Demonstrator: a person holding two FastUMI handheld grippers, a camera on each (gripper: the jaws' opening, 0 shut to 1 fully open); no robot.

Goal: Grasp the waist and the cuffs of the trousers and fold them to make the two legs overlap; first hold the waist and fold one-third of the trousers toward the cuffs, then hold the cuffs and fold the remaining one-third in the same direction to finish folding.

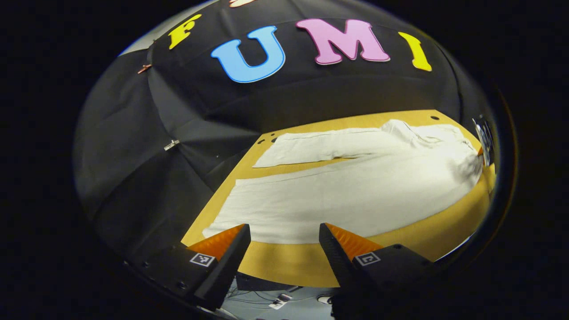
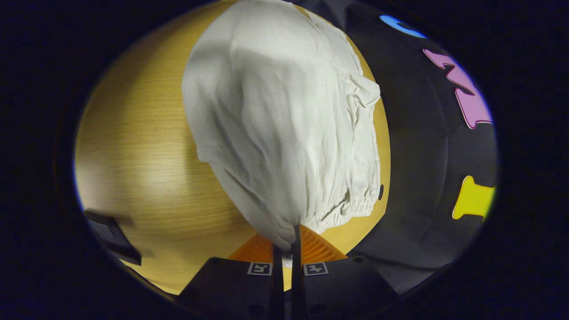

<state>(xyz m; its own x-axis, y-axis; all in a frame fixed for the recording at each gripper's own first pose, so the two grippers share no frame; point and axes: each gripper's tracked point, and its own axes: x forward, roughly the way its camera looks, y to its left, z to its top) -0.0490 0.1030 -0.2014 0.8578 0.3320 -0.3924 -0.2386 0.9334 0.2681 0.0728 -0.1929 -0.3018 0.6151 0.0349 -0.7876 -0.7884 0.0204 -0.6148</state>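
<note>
White trousers (image 1: 355,195) lie flat on the wooden table (image 1: 289,262), both legs stretching left with a gap between them and the waist at the right. My left gripper (image 1: 284,227) is open, its fingers just over the near edge of the near leg, close to the cuff, with nothing between them. In the right gripper view the waist end of the trousers (image 2: 284,133) is bunched and lifted. My right gripper (image 2: 288,242) is shut on the fabric at the waist edge, beside the gathered waistband (image 2: 355,206). The right gripper (image 1: 483,144) also appears small at the waist.
Black cloth walls close in behind and to the left of the table (image 2: 142,169). A dark block (image 2: 111,238) sits at the table's edge in the right gripper view. Cables lie on the floor (image 1: 280,302) below the table's front edge.
</note>
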